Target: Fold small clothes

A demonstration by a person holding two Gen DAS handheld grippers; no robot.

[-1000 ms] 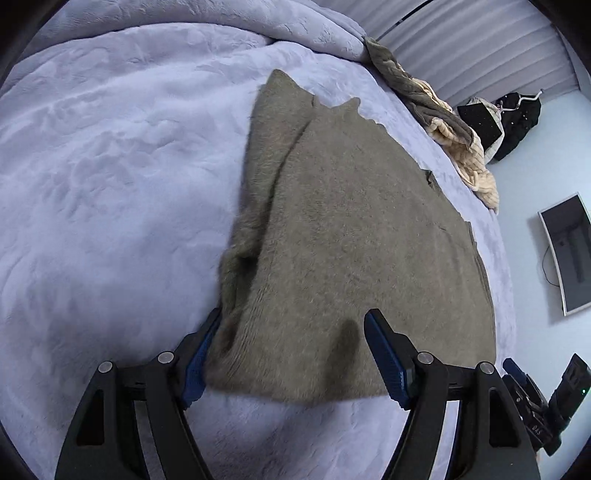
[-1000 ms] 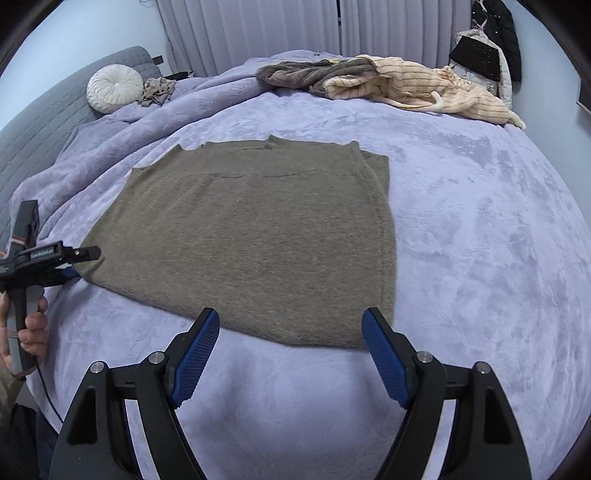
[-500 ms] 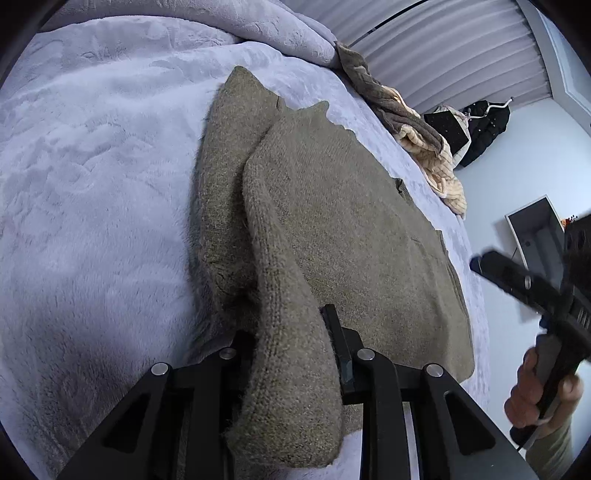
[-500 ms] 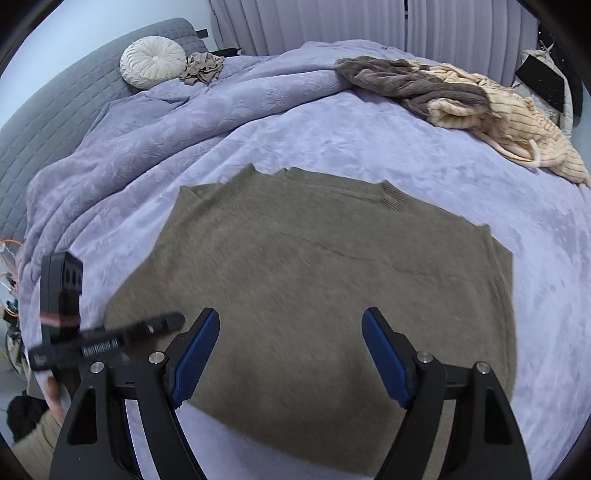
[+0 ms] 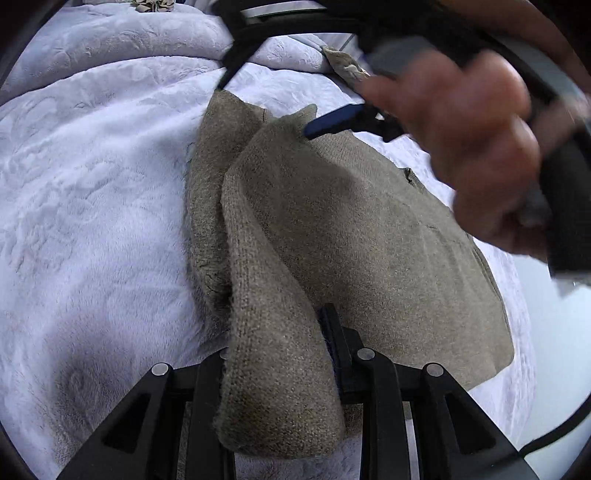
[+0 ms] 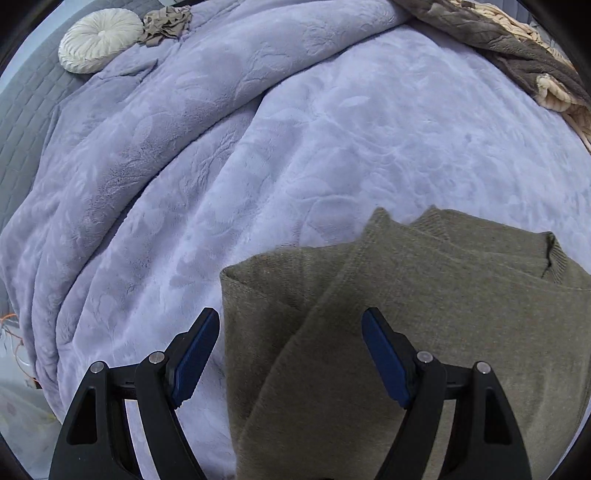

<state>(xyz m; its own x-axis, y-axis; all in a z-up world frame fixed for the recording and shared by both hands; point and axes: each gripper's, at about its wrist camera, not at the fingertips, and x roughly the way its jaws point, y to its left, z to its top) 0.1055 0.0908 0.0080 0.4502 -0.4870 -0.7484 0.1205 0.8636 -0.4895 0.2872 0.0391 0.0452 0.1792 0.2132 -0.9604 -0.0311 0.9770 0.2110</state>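
An olive-brown knit sweater (image 5: pixel 369 229) lies flat on the lilac bedspread (image 5: pixel 92 192). My left gripper (image 5: pixel 277 350) is shut on the sweater's near left edge, and a fold of knit hangs over its fingers. My right gripper (image 6: pixel 290 343) is open, with blue pads either side of the sweater's far left edge (image 6: pixel 332 317), low over it. In the left wrist view the right gripper's blue pad (image 5: pixel 332 123) and the blurred hand holding it (image 5: pixel 472 147) reach over the far corner.
A round cream cushion (image 6: pixel 98 38) and a crumpled taupe cloth (image 6: pixel 168 24) lie by the grey headboard. A brown and cream heap of clothes (image 6: pixel 517 55) lies at the bed's far right. The bedspread bunches into thick folds (image 6: pixel 129 155) at the left.
My right gripper has swung from the sweater's hem across to its far left corner, still open. My left gripper has stayed shut on the near edge, lifting it slightly.
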